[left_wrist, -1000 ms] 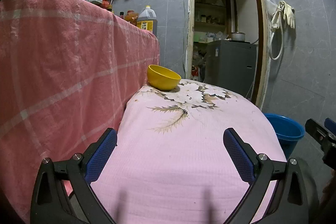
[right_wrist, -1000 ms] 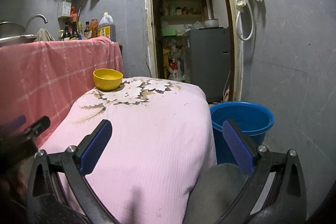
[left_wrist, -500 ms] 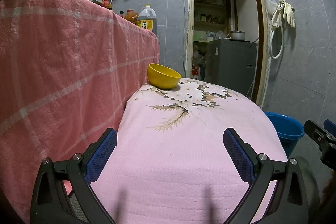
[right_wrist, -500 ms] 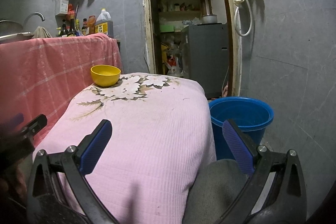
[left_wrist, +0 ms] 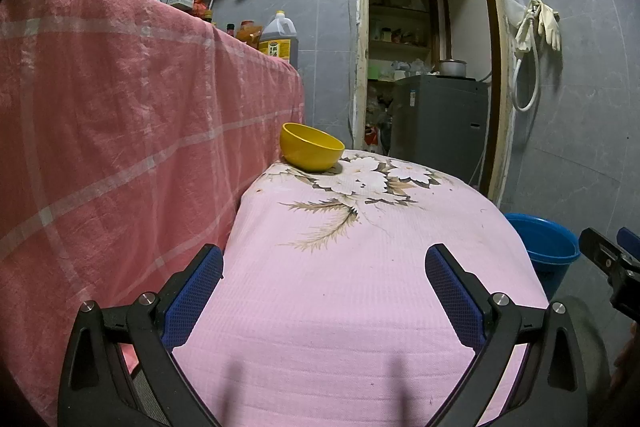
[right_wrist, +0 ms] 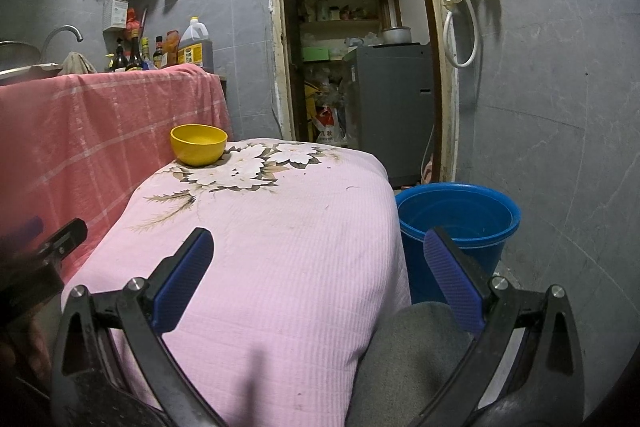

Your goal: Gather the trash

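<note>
Nothing's really moved: left gripper (left_wrist: 324,267) and right gripper (right_wrist: 318,253) both wide open, empty. Still scouting; yellow bowl (right_wrist: 199,143) sits at the table's far-left corner, blue bucket (right_wrist: 460,215) beside its right edge.

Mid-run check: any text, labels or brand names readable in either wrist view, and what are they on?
None can be read with certainty.
Oil jug: yellow label with dark characters, too blurred.
Bag inside the doorway: red and white print, dark characters too small.
Dark bottles on the counter: labels too small.
Grey cabinet: small sticker, unreadable.
</note>
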The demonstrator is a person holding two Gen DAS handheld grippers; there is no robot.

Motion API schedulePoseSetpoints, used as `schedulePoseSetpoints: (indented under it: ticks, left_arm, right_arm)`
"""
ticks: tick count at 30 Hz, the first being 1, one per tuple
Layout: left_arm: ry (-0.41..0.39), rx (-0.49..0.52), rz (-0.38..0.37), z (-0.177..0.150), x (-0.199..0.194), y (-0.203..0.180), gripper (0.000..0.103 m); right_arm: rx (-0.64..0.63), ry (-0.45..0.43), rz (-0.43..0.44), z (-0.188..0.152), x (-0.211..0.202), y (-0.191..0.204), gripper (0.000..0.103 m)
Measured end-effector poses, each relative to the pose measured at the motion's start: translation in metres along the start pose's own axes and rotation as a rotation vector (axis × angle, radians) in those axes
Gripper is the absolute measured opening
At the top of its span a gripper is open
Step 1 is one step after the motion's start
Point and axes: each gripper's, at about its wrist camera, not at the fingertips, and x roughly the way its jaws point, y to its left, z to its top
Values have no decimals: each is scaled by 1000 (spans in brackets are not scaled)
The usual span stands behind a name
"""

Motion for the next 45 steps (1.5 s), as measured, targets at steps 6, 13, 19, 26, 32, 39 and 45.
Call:
schedulePoseSetpoints:
  ticks: [6,13,19,26,32,39,45]
  left_arm:
    - [-1,6,-2,0,1,2,99]
    - [-1,6,-3,0,1,3,99]
    - [-2,6,-4,0,2,3,99]
    - [-3,6,-2,0,1,3,99]
    - [-1,8,-3,0,2,4,99]
    - [-2,7,-3,0,2,3,99]
    - [-2,8,-3,0,1,3,99]
  right_arm:
    - [2,0,-1,0,0,-1,103]
    - [4,-1,-2,0,0,-1,103]
    - [4,-1,-2,0,-1,-2,103]
    - [5,-2,-2,0,-1,-2,103]
    - [7,-1,-3,0,-1,-2,103]
    - [8,0,-3,0,-1,-3,103]
    - [10,0,-3,0,-1,-3,103]
